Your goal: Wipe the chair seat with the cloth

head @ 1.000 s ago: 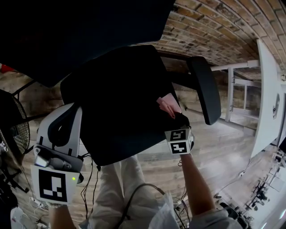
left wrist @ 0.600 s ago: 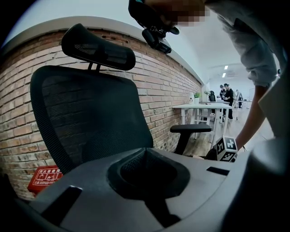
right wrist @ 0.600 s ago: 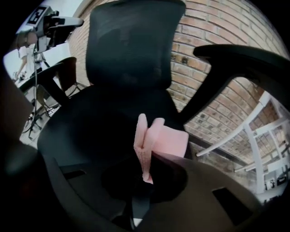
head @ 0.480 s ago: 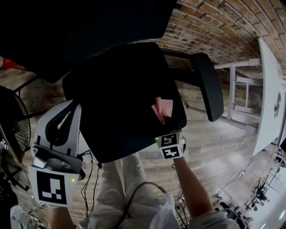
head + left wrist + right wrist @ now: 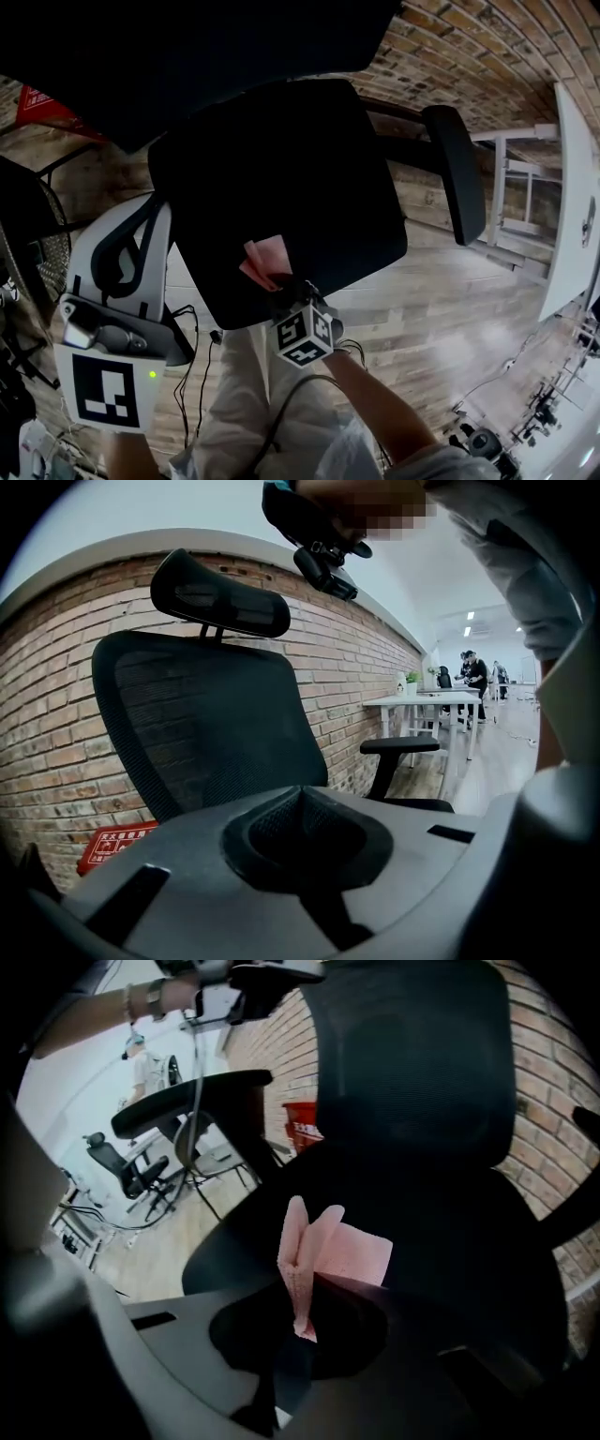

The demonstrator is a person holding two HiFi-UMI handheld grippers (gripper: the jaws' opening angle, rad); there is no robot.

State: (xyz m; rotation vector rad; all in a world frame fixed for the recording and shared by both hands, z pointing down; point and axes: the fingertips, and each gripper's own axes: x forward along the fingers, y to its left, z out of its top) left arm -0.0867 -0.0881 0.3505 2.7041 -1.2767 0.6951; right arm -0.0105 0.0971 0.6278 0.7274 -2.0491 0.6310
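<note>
Right gripper view: I kept the right gripper (image 5: 300, 1283) fingers clamped on the pink cloth (image 5: 342, 1249), seemingly limp, by its fold near the chair seat (image 5: 450, 1232) front; left gripper (image 5: 302, 799) fingers were closed, empty.

Pink cloth (image 5: 264, 263), folded and crumpled, lying on black chair seat (image 5: 281, 187) near its front edge

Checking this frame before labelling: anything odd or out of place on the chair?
Nothing stands out. The right gripper is shut on the pink cloth, which is folded and bunched on the seat near its front edge. The left gripper is shut, empty, beside the seat. No spill or damage visible.
</note>
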